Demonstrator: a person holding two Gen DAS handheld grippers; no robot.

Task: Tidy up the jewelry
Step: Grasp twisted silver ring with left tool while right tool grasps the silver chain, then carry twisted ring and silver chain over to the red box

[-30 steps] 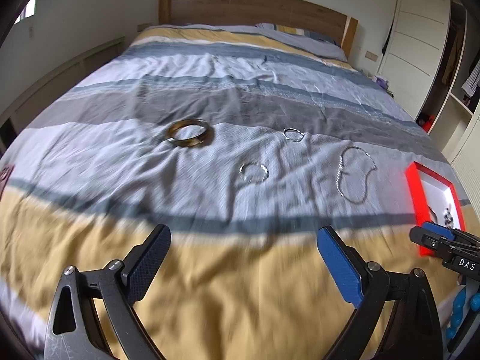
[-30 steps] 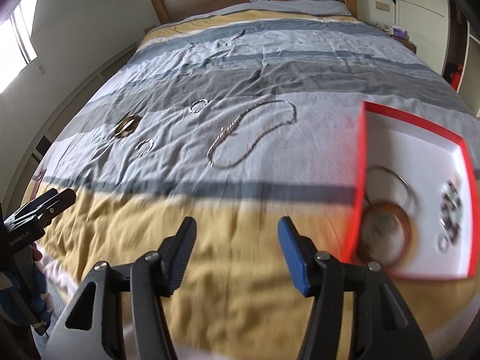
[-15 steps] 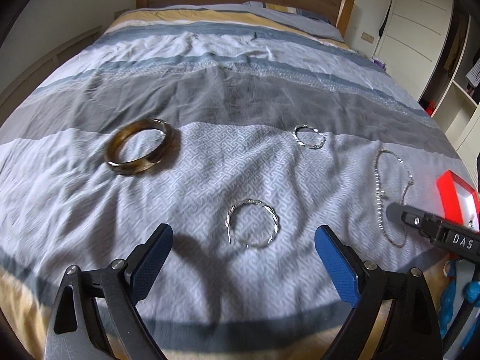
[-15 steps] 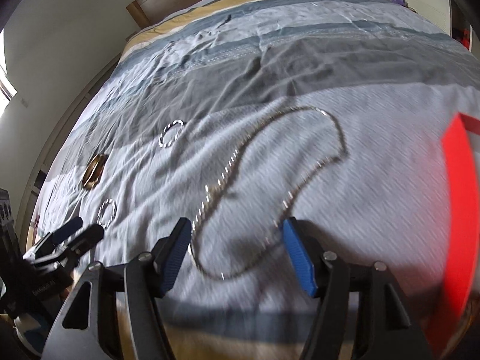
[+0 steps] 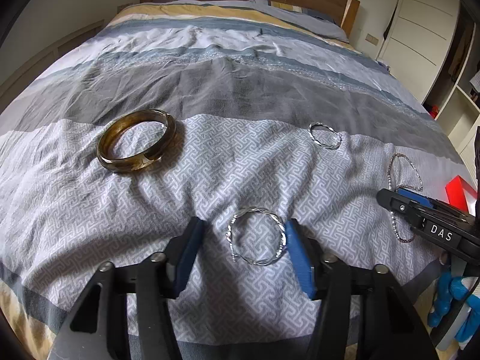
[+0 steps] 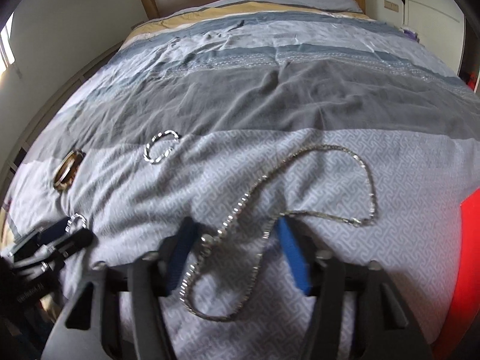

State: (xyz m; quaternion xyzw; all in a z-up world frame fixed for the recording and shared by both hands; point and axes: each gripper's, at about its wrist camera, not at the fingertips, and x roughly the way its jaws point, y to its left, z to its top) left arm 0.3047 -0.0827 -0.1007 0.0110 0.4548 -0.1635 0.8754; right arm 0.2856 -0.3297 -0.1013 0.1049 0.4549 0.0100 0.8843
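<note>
While both grippers' fingers close, not yet clenched, the left gripper [image 5: 241, 241] straddles a twisted silver hoop [image 5: 256, 235] and the right gripper [image 6: 235, 247] straddles the silver chain [image 6: 300, 210] on the bed [image 5: 240, 90]; next, pinch and lift each cleanly.

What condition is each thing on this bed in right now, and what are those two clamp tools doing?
Left gripper: jaws closing around the near twisted silver hoop, right pad at its rim.
Near twisted silver hoop: flat on the bedspread.
Right gripper: jaws closing astride the silver chain necklace.
Silver chain necklace: loosely looped on the bedspread.
Brown translucent bangle: lying flat, untouched.
Far twisted silver hoop: lying flat, untouched.
Red tray: mostly out of view.
</note>
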